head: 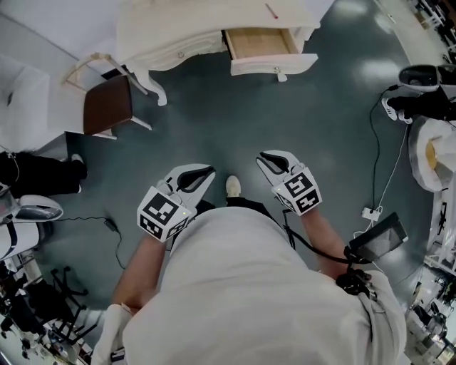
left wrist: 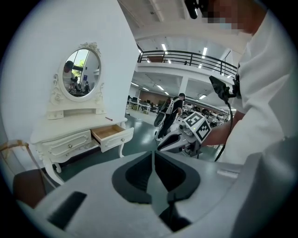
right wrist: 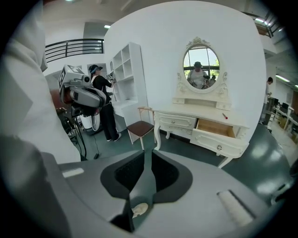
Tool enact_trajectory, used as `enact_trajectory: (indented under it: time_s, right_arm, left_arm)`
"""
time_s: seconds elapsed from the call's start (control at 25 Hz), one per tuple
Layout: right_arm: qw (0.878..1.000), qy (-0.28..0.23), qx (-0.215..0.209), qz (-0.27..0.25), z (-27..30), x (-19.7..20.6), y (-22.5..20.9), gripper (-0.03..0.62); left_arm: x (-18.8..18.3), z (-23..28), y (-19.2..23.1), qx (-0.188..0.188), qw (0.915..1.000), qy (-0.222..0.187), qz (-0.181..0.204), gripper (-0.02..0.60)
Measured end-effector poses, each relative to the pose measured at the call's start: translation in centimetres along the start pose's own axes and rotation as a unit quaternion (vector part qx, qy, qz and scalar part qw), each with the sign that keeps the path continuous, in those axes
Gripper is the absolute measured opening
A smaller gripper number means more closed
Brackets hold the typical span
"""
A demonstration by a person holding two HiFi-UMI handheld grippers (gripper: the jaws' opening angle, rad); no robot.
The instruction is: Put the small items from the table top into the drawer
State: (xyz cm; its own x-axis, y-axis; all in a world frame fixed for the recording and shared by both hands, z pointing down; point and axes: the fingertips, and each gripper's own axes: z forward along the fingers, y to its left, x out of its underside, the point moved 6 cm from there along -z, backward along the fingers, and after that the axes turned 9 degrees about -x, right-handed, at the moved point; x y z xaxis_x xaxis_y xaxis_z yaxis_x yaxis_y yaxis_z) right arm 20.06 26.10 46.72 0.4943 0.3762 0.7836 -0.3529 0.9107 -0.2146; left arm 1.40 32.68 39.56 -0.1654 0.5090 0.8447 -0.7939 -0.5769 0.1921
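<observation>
Both tongs are clenched with nothing between them: the left tongs [head: 206, 173] and the right tongs [head: 265, 158] each show their jaws pressed to a thin seam in their own views. They hang close to the person's body over the bare floor [head: 214, 128], well apart from the dressing table. The coming move turns on one relation. The only small item that can be seen, a thin red stick [head: 271, 10], lies far ahead of the tongs on the white surface [head: 178, 28], somewhat to the right of the line between them. The right tongs are therefore the nearer pair and the likelier to reach for it. The open drawer [head: 262, 43] juts out toward the tongs, just below the edge of the surface, and the stick rests behind and above it, so the stick would only need to be drawn back toward the tongs and lowered. Seen from the tongs, the stick's long axis slants from far-left to near-right, neither square to the drawer front nor along it. It is too small to tell which end is the tip, so the jaws would probably have to close across its slender width.
</observation>
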Motion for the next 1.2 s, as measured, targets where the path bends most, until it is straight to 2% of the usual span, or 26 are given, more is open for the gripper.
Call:
enact_trajectory:
  time_s: [0.2,0.32,0.48,0.84,1.0,1.12,1.2]
  right_arm:
    - [1.0,0.002,0.001,0.008,1.6,-0.9,-3.8,0.048]
    - [1.0,0.003,0.006,0.018,3.4,-2.1,-5.9,0.044]
    - [0.999,0.01,0.02,0.027,5.9,-4.0,-8.1,0.037]
    - [0.995,0.01,0.087,0.053,8.8,-11.4,-12.3,0.025]
    - [0.989,-0.001,0.127,0.075,7.7,-13.8,-15.4,0.021]
    - [0.985,-0.003,0.147,0.085,7.3,-14.8,-17.2,0.02]
    - [0.983,-0.004,0.158,0.089,6.2,-14.8,-17.8,0.019]
  left_arm:
    - [-1.3,2.2,2.6,0.001,1.0,0.009,-0.001,0.025]
    - [-2.0,3.2,5.6,0.004,1.0,0.006,-0.005,0.0]
    - [-2.8,4.6,10.2,0.021,0.9998,0.003,-0.004,0.0]
    - [-8.8,5.0,19.0,0.079,0.9966,-0.012,0.02,0.002]
    - [-11.3,5.9,21.1,0.106,0.9934,-0.007,0.042,0.002]
    - [-11.8,6.5,22.7,0.112,0.9928,0.002,0.044,0.002]
    - [-11.9,6.3,22.2,0.112,0.9929,0.0,0.04,0.002]
